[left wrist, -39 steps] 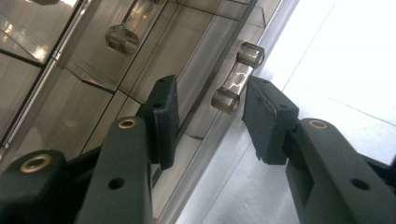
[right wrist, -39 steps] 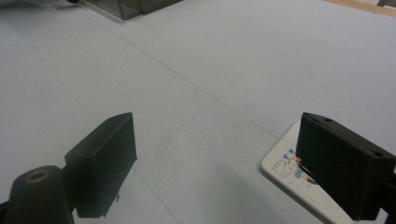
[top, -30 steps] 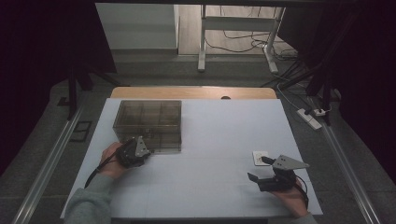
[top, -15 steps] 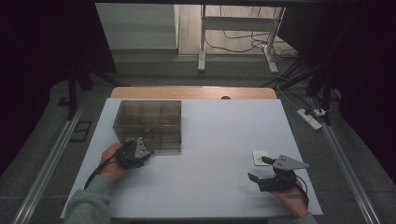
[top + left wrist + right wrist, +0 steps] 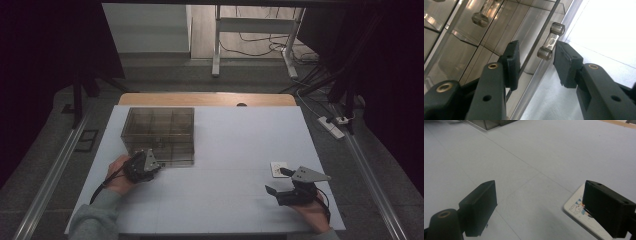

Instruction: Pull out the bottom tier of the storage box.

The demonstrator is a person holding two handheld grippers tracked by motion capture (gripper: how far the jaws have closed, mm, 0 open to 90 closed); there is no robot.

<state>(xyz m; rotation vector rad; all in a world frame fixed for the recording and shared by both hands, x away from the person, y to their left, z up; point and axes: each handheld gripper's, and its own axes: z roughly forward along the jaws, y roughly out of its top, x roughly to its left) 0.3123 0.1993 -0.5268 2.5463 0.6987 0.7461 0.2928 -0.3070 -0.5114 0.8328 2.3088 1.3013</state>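
A smoky clear drawer box (image 5: 157, 131) stands on the white table at the left. My left gripper (image 5: 151, 165) is at its front lower left corner. In the left gripper view the left gripper (image 5: 537, 53) is open, its jaws on either side of a clear bar handle (image 5: 550, 41) on a drawer front; the handle lies close to the right jaw. A second handle (image 5: 483, 15) shows farther up. My right gripper (image 5: 277, 181) rests open near the table's front right, beside a small white picture card (image 5: 277, 168). In its own view the right gripper (image 5: 540, 197) gapes wide, the card (image 5: 577, 211) partly behind one jaw.
The white table top (image 5: 240, 135) stretches between the two hands, with a wooden strip (image 5: 205, 99) along its far edge. Beyond it are a metal stand (image 5: 250, 30), floor cables and a power strip (image 5: 332, 126) at the right.
The left gripper has crept slightly closer to the box front. The right gripper has hardly moved.
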